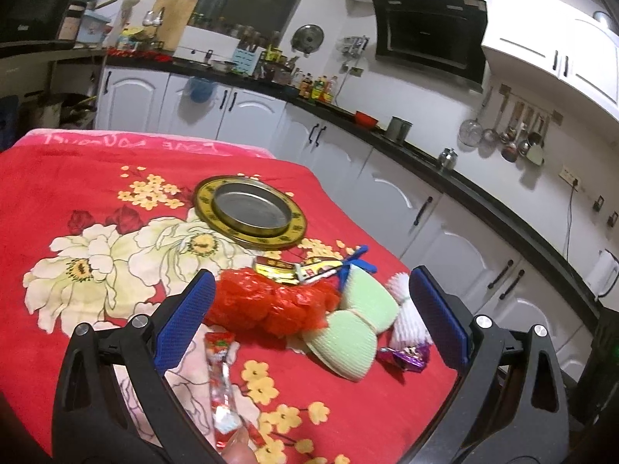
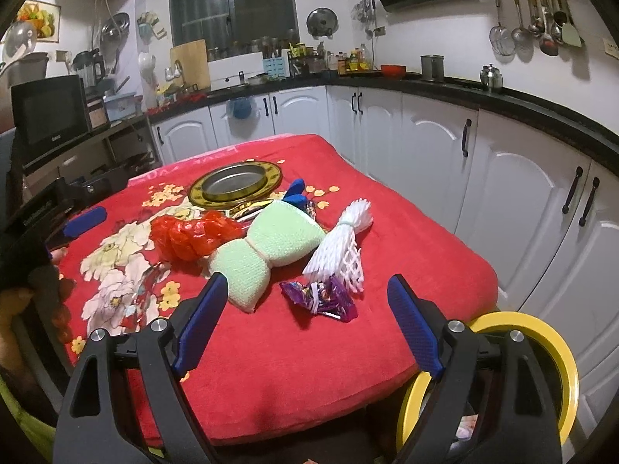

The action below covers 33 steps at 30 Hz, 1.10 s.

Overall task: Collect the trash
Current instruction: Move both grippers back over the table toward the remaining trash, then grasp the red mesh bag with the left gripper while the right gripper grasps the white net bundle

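The trash lies clustered toward the right half of the desk (image 2: 271, 386), which is covered by a red flowered cloth (image 2: 406, 232). The near edge and the strip of cloth in front of the pile are bare, and so is the left side over the printed flowers.

A green bow-shaped sponge (image 2: 267, 247) has its long axis running from near-left to far-right. One white foam net (image 2: 340, 247) lies just right of it, its tied end pointing away. One purple wrapper (image 2: 321, 297) sits nearest the front edge, touching the net. One red crumpled bag (image 2: 189, 236) lies left of the sponge. A gold-rimmed round tray (image 2: 236, 183) sits behind the pile.

The right tool (image 2: 305, 317) is spread wide and empty, short of the wrapper. The left tool (image 1: 309, 309) is also spread, holding nothing.

A yellow-rimmed bin (image 2: 541, 352) stands below the desk's right corner.
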Each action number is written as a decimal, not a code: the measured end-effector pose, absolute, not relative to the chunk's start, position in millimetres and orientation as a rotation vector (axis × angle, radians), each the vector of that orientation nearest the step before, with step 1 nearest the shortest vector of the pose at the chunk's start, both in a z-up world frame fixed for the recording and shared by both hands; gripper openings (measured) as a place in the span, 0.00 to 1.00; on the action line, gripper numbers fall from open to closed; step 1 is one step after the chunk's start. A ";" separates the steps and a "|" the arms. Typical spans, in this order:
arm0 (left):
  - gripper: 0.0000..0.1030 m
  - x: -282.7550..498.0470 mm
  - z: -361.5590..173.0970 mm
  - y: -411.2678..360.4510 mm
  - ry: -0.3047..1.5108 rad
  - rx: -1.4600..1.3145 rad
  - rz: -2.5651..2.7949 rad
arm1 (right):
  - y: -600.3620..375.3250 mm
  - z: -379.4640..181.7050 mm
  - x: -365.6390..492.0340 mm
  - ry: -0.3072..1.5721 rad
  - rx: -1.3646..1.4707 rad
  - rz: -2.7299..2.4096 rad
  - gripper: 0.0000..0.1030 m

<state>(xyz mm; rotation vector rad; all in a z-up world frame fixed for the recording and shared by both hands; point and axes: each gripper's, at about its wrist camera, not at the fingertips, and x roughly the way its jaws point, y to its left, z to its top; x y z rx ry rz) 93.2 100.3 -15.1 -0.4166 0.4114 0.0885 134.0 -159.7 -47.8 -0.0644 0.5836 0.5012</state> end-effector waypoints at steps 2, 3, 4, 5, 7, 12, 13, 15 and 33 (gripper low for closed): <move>0.89 95.6 -17.8 106.5 0.415 -0.423 0.103 | -157.4 -48.2 139.7 0.584 -0.060 0.500 0.79; 0.89 97.6 -19.1 110.4 0.418 -0.426 0.112 | -155.6 -48.6 144.5 0.584 -0.060 0.498 0.79; 0.89 98.9 -20.1 112.8 0.421 -0.427 0.118 | -154.0 -49.2 148.1 0.585 -0.060 0.495 0.79; 0.89 103.1 -22.2 117.7 0.435 -0.435 0.126 | -152.6 -50.3 152.5 0.588 -0.060 0.492 0.79; 0.89 111.1 -27.6 125.9 0.469 -0.456 0.130 | -149.5 -52.3 162.2 0.596 -0.062 0.480 0.79; 0.89 135.2 -43.3 134.4 0.591 -0.457 0.121 | -146.9 -59.1 188.4 0.632 -0.050 0.448 0.79; 0.89 141.7 -46.1 136.0 0.625 -0.455 0.108 | -146.9 -61.0 194.4 0.642 -0.049 0.440 0.79; 0.89 150.1 -48.3 138.5 0.671 -0.446 0.100 | -147.3 -64.2 205.2 0.663 -0.045 0.428 0.79; 0.78 167.3 -71.0 153.5 0.771 -0.441 0.036 | -141.4 -105.7 278.2 0.894 0.106 0.446 0.44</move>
